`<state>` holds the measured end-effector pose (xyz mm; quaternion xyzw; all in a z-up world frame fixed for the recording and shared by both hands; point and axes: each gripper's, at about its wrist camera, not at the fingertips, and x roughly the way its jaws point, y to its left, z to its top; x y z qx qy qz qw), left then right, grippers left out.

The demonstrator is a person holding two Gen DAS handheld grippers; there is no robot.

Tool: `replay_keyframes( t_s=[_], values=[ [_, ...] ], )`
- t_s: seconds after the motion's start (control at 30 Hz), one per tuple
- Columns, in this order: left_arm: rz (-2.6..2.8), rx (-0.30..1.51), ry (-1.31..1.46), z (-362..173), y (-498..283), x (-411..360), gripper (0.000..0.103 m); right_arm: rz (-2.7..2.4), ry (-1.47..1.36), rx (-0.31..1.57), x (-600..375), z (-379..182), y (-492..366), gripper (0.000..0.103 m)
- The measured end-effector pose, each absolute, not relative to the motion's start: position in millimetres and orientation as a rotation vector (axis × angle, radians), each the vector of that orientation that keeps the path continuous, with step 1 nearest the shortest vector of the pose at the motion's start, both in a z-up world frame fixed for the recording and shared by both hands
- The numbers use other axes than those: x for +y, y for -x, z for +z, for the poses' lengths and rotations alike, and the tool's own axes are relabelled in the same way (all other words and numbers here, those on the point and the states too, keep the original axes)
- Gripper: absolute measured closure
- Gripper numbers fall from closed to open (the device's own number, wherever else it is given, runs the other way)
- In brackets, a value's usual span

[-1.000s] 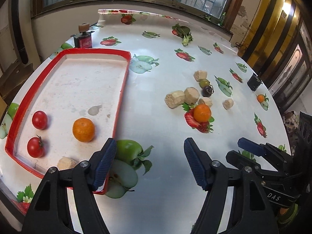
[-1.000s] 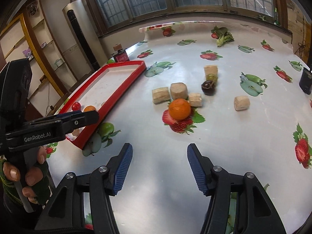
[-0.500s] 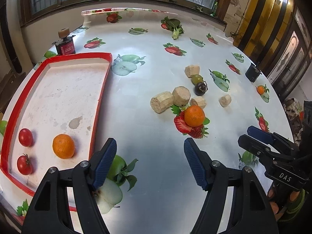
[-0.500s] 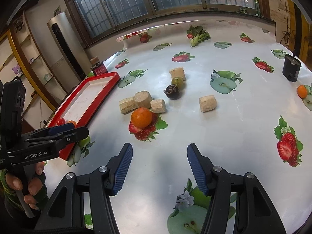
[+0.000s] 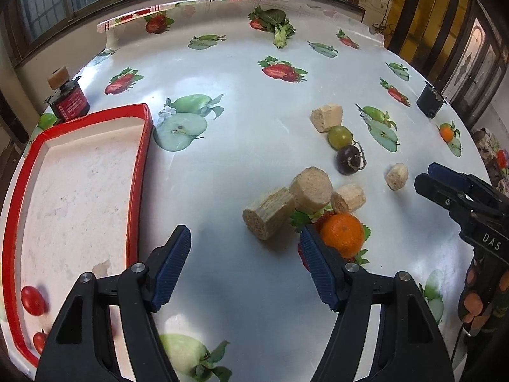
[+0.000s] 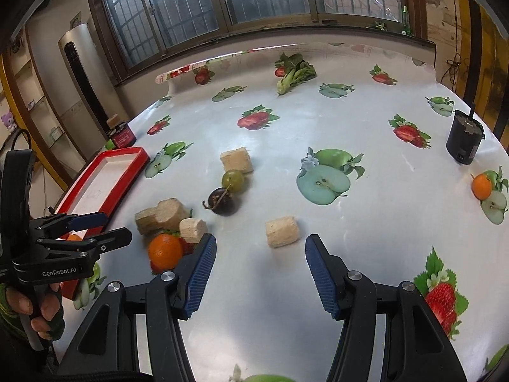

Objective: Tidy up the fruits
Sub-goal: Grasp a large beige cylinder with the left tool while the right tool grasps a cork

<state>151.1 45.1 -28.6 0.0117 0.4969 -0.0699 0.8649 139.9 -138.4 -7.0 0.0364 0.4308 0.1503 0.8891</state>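
While both tools hover over the desk (image 5: 241, 305): nothing is held.
Red tray (image 5: 136, 191): left of the left hand-held gripper (image 5: 245, 264); cherry tomatoes (image 5: 31, 300) lie at its near end.
Left hand-held gripper: fingers spread wide, empty.
Orange (image 5: 342, 235): just beyond the left hand-held gripper's right finger, beside the cork-like blocks (image 5: 310, 189).
Green grape (image 5: 339, 136) and dark grape (image 5: 349, 160): farther ahead, touching.
Right hand-held gripper (image 6: 259, 273): spread wide, empty; one block (image 6: 282, 231) just ahead of it.
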Motion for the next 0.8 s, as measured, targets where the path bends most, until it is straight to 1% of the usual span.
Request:
replay_keyframes(
  t_s=[0.17, 0.2, 0.23, 0.27, 0.33, 0.37, 0.4, 0.43, 0.47, 0.5, 0.53, 0.67, 0.8],
  values=[
    [-0.175, 1.047, -0.040, -34, -163, 39, 0.041, 0.286, -0.076, 0.913, -144, -20, -163, 0.042],
    [-0.184, 1.051, -0.045, -36, -165, 37, 0.044, 0.287, -0.079, 0.918, -145, -22, -166, 0.042],
    [-0.192, 1.058, -0.051, -38, -167, 34, 0.050, 0.288, -0.081, 0.922, -145, -25, -168, 0.042],
    [-0.201, 1.066, -0.055, -41, -169, 31, 0.052, 0.289, -0.082, 0.925, -145, -27, -169, 0.042],
    [-0.218, 1.076, -0.053, -46, -173, 27, 0.060, 0.294, -0.079, 0.941, -144, -33, -173, 0.043],
    [-0.214, 1.059, -0.059, -46, -173, 24, 0.062, 0.296, -0.077, 0.951, -143, -36, -174, 0.043],
    [-0.212, 1.053, -0.061, -46, -175, 23, 0.070, 0.295, -0.074, 0.958, -142, -39, -176, 0.047],
    [-0.210, 1.051, -0.058, -46, -175, 22, 0.073, 0.292, -0.068, 0.965, -141, -43, -177, 0.052],
    [-0.212, 1.054, -0.048, -46, -176, 22, 0.073, 0.282, -0.055, 0.951, -141, -44, -176, 0.055],
    [-0.214, 1.057, -0.034, -45, -176, 23, 0.074, 0.280, -0.045, 0.945, -140, -44, -175, 0.068],
    [-0.215, 1.060, -0.021, -44, -175, 24, 0.074, 0.293, -0.049, 0.951, -139, -45, -175, 0.074],
    [-0.214, 1.037, 0.020, -33, -162, 30, 0.074, 0.310, -0.069, 0.956, -140, -42, -173, 0.074],
    [-0.211, 0.994, 0.083, -16, -145, 44, 0.074, 0.328, -0.114, 0.931, -141, -27, -163, 0.074]
  ],
)
